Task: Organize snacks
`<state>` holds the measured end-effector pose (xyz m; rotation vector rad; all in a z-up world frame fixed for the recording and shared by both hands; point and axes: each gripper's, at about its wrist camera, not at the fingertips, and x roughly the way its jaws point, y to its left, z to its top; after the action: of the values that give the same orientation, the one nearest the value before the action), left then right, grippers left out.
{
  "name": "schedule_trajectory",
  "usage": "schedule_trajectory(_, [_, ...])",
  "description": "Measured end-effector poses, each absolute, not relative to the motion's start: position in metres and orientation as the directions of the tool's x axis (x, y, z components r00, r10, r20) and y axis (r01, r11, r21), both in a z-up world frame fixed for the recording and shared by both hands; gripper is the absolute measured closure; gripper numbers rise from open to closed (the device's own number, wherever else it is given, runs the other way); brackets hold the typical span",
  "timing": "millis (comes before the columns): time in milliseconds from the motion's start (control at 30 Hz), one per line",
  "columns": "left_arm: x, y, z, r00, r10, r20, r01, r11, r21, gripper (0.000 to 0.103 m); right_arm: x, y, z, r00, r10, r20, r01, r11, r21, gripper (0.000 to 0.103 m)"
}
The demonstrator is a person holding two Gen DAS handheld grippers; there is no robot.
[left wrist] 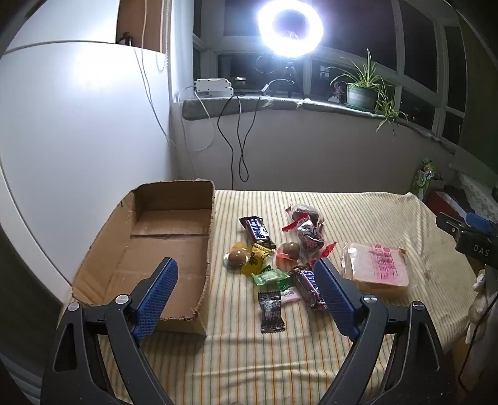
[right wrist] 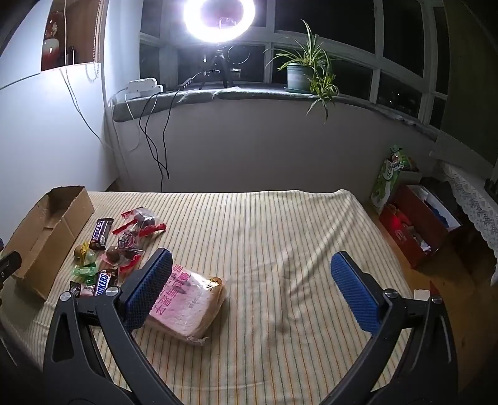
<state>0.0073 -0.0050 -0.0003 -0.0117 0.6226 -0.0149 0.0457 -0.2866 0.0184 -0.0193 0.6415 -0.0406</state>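
Observation:
An empty cardboard box (left wrist: 174, 243) lies open on the striped cloth at the left; it also shows in the right wrist view (right wrist: 62, 212). Right of it lies a heap of snacks: a dark chocolate bar (left wrist: 257, 232), a Snickers bar (left wrist: 308, 285), a green candy (left wrist: 270, 276), a black sachet (left wrist: 271, 311), round chocolates (left wrist: 238, 257) and red-wrapped sweets (left wrist: 306, 222). A bagged bread slice (left wrist: 378, 268) lies further right, also in the right wrist view (right wrist: 190, 303). My left gripper (left wrist: 246, 264) is open, above the snacks. My right gripper (right wrist: 252, 258) is open and empty, right of the bread.
The table cloth (right wrist: 280, 236) ends at the right over a floor with a red box (right wrist: 417, 224) and a green bag (right wrist: 389, 177). A wall stands behind, with hanging cables (left wrist: 236, 140), a ring light (left wrist: 291, 26) and a potted plant (left wrist: 362, 90) on the sill.

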Motion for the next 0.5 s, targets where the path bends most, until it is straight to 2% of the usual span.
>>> schedule_trajectory(500, [0.0078, -0.0069, -0.0008, 0.811, -0.027, -0.584, 0.019, 1.0, -0.02, 0.013, 0.0466, -0.284, 0.0158, 0.794, -0.036, -0.607, 0.023, 0.999, -0.03, 0.0])
